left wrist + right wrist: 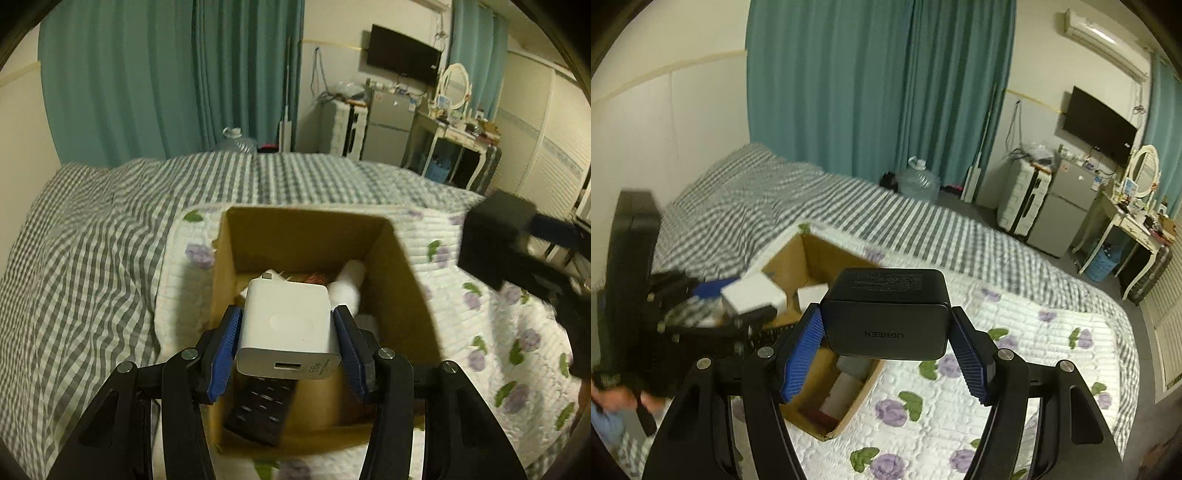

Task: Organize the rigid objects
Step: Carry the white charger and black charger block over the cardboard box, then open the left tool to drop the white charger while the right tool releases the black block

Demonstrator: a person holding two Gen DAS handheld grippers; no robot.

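Observation:
My left gripper [286, 332] is shut on a white charger [286, 325] and holds it above an open cardboard box [306, 229] on the bed. The box holds a black remote [260, 413] and white items [349, 284]. My right gripper [886, 332] is shut on a black UGREEN charger [886, 317], held above the box's right side [809, 258]. The black charger shows blurred at the right of the left wrist view [495, 240]. The left gripper with the white charger [753, 293] shows blurred at the left of the right wrist view.
The box stands on a white quilt with purple flowers [960, 406] over a grey checked bedspread [92, 258]. Teal curtains [147, 74], a water jug [919, 181], a suitcase, a small fridge [1060, 206] and a dressing table [1126, 218] lie beyond the bed.

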